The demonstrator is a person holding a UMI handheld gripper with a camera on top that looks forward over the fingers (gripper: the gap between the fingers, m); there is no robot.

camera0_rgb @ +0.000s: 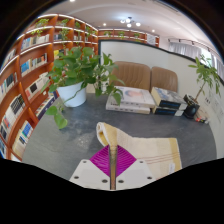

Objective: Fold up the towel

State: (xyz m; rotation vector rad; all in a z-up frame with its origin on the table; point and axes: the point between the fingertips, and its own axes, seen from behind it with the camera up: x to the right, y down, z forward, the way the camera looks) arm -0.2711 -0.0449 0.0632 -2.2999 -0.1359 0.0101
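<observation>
Your gripper [113, 160]: jaws clenched on a raised fold of the cream towel [150, 150], which lies on the grey surface [70, 140] at the fingers. Beyond: potted plant [78, 75], books [130, 99], sofa [140, 76], bookshelves [25, 75].

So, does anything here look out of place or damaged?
Only the towel: one corner stands curled up just ahead of the jaws, which are closed on its edge. Nothing looks spilled or broken on the table.
</observation>
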